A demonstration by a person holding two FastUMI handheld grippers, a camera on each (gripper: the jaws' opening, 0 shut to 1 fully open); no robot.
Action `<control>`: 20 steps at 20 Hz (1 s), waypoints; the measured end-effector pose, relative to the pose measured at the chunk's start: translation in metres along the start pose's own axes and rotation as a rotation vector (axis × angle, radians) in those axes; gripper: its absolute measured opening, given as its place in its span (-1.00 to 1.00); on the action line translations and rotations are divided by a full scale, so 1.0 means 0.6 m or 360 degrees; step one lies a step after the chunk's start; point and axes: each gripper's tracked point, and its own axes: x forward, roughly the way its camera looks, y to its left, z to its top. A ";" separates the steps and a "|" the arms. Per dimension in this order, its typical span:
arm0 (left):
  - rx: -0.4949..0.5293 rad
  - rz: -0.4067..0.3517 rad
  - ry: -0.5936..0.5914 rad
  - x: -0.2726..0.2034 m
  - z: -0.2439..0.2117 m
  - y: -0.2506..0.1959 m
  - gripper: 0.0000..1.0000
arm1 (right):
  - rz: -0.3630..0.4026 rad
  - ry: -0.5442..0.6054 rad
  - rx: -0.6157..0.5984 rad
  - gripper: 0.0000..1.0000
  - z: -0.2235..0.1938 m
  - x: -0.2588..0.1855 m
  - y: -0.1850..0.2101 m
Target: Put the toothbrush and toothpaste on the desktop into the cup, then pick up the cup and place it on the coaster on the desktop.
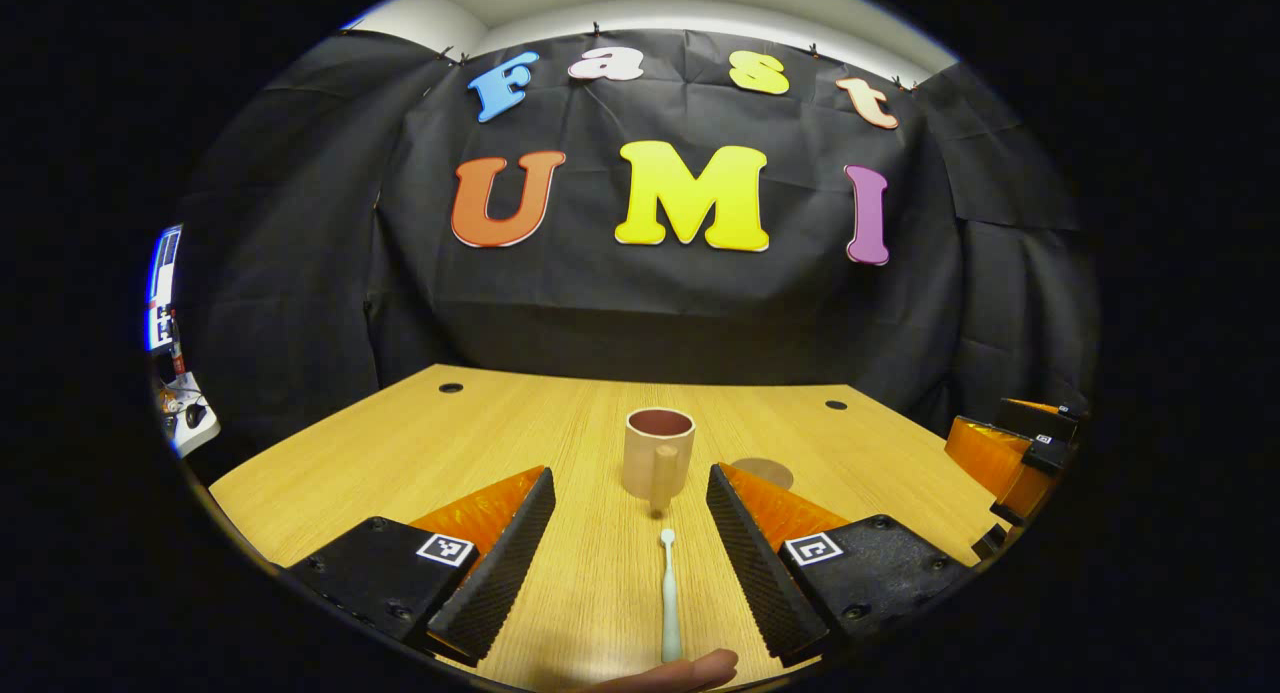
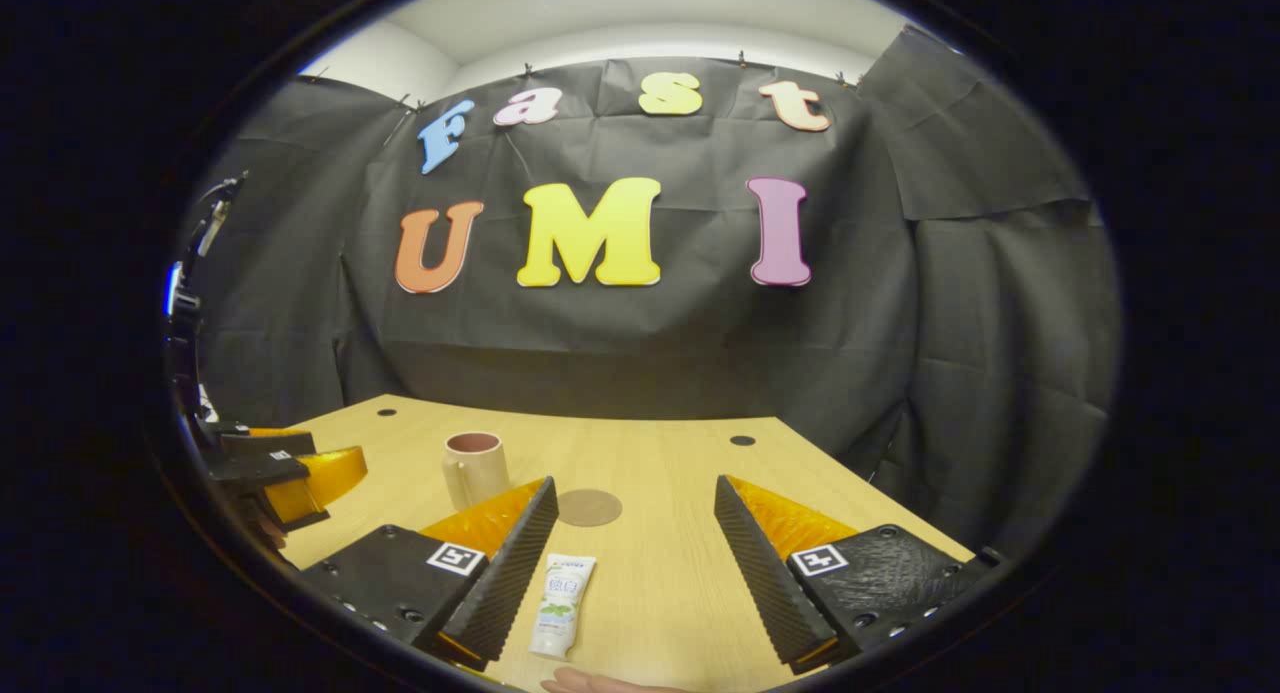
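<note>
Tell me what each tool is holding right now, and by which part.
Nothing is held. The left tool is open over the toothbrush lying on the desk; the right tool is open, with the toothpaste lying beside its left finger.

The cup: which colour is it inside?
Dark reddish-brown inside the beige cup, clearest in the left gripper view.

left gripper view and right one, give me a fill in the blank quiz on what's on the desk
1. The toothbrush lies on the desk between the left gripper's ____.
2. The cup stands ____ on the desk.
3. The round coaster has ____ on it.
4. The toothpaste lies ____ on the desk.

Missing words: fingers; upright; nothing; flat
</note>
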 end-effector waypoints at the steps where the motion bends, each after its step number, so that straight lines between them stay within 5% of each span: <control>1: 0.0005 -0.0004 0.0053 0.005 -0.016 -0.003 0.94 | 0.0001 0.0016 0.0002 0.91 -0.008 0.005 -0.002; 10: 0.0021 -0.0023 0.0468 0.040 -0.144 -0.029 0.91 | 0.0089 0.0285 0.0020 0.91 -0.121 0.027 0.039; 20: 0.0063 0.0001 0.0683 0.048 -0.201 -0.026 0.25 | 0.0145 0.0404 -0.0028 0.94 -0.163 0.027 0.072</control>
